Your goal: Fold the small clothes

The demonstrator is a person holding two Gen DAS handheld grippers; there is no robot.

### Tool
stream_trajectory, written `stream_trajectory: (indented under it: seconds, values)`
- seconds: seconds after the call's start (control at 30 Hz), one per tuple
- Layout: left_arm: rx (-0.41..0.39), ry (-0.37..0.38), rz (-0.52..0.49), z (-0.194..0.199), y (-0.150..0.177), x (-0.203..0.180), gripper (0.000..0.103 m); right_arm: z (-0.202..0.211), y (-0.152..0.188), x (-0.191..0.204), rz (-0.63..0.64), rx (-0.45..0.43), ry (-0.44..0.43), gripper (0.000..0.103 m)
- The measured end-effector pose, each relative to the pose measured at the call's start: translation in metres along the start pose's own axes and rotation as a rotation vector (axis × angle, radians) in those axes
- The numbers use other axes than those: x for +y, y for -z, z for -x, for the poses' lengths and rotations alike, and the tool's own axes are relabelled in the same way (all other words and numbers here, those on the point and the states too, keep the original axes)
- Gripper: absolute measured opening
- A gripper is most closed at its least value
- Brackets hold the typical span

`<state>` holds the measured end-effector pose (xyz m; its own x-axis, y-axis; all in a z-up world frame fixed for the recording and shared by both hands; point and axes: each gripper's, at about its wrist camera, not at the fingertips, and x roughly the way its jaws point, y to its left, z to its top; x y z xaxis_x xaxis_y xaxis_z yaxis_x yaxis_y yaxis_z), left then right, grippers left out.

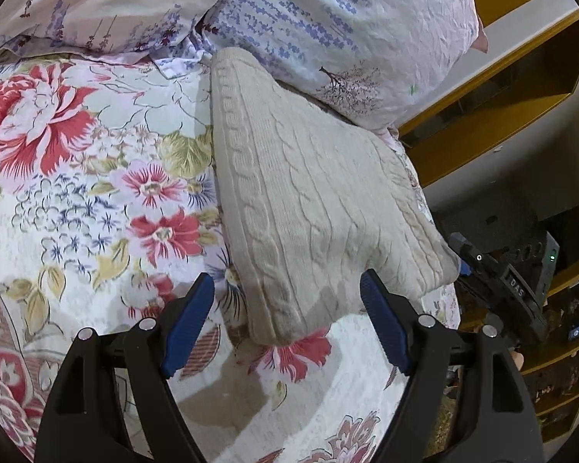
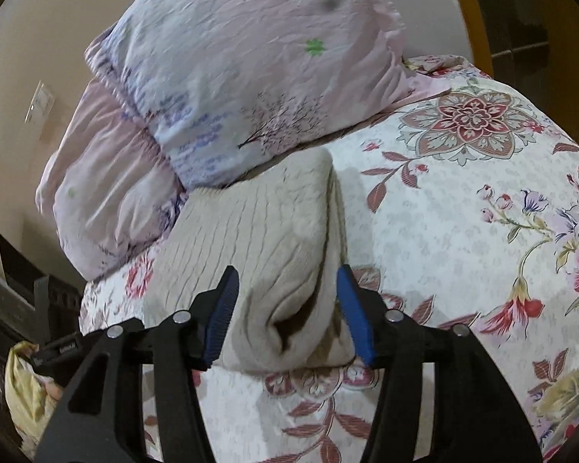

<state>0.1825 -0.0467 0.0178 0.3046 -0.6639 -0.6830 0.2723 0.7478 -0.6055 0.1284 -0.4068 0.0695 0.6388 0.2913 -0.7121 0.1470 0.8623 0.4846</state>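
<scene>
Sweater: folded on the bed, far edge against pillow.
Left hand-held gripper: apart, holding nothing.
Right hand-held gripper: apart, sweater edge between.

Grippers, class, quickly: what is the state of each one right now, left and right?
Left gripper: open, holding nothing, near edge of the cream knit sweater between its jaws.
Right gripper: open around the sweater's folded end, pads not pressing.

Pillows crowd sweater's far end; floral bedspread left of it bare, apparently passable.
</scene>
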Motion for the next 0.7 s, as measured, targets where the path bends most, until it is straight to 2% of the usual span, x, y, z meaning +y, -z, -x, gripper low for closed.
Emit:
stream_trajectory:
  seconds: [0.1, 0.13, 0.17, 0.2, 0.23, 0.3, 0.37, 0.43, 0.5, 0.63, 0.7]
  values:
    - [0.012, -0.014, 0.011, -0.004, 0.003, 0.0, 0.072, -0.006, 0.006, 0.001, 0.016, 0.026, 0.021, 0.033]
    - [0.018, -0.017, 0.017, -0.007, 0.003, 0.0, 0.068, -0.008, 0.009, 0.0, 0.012, 0.034, 0.018, 0.023]
    - [0.024, -0.018, 0.02, -0.008, 0.004, 0.001, 0.06, -0.009, 0.01, -0.001, 0.011, 0.036, 0.016, 0.02]
    - [0.031, -0.014, 0.022, -0.01, 0.005, 0.002, 0.056, -0.009, 0.011, -0.001, 0.013, 0.036, 0.014, 0.013]
    - [0.039, -0.004, 0.025, -0.012, 0.005, 0.003, 0.047, -0.008, 0.013, 0.0, 0.02, 0.032, 0.009, 0.012]
    - [0.043, 0.014, 0.027, -0.013, 0.006, 0.004, 0.039, 0.0, 0.013, 0.004, 0.043, -0.001, 0.008, 0.011]
    - [0.037, 0.032, 0.027, -0.01, 0.006, 0.006, 0.025, 0.011, 0.012, 0.008, 0.051, -0.041, -0.017, 0.01]
    - [0.026, 0.071, 0.031, -0.004, 0.006, 0.009, 0.022, 0.022, 0.012, 0.01, 0.063, -0.079, -0.034, 0.01]
    - [0.02, 0.09, 0.012, 0.0, 0.007, 0.009, 0.02, 0.023, 0.012, 0.009, 0.086, -0.084, 0.0, 0.01]
    - [0.045, 0.078, -0.015, -0.003, 0.016, 0.012, 0.018, -0.005, 0.023, -0.016, 0.06, 0.015, 0.119, 0.01]
    - [0.051, 0.079, -0.006, -0.005, 0.018, 0.015, 0.018, -0.017, 0.029, -0.029, 0.017, 0.052, 0.127, 0.01]
